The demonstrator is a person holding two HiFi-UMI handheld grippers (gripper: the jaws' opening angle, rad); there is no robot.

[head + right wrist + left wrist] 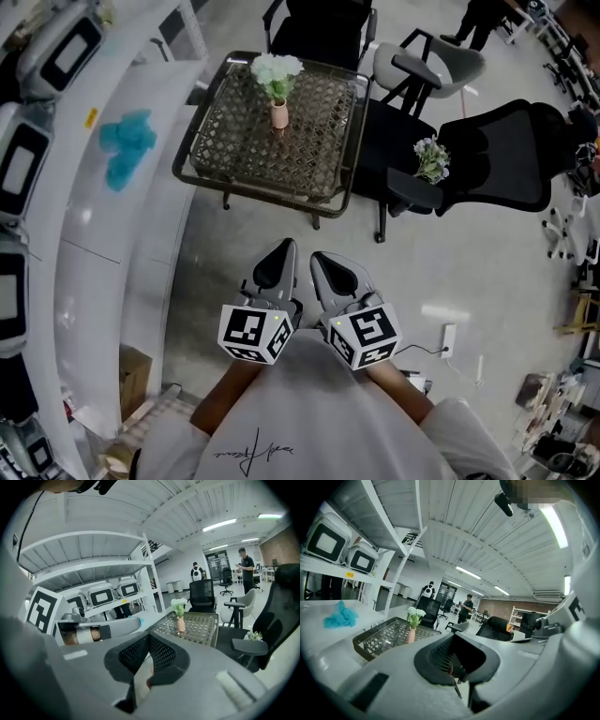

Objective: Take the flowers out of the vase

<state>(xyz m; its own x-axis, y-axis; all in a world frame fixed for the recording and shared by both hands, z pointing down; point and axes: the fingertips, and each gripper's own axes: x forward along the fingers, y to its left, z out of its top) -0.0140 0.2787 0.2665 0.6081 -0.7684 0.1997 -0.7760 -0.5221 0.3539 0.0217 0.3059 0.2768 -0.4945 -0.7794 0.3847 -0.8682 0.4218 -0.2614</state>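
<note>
Well short of the table (211, 141), the left gripper (279, 255) and right gripper (325, 264) hang pressed together and empty, seemingly on approach; next, one must open around the flowers (277, 68) above the vase (279, 114).

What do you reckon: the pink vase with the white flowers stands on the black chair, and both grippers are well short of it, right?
Not quite. The pink vase with the white flowers stands on the woven-top table, not on the black chair, as the head view shows. The left gripper and right gripper are indeed well short of it.
</note>
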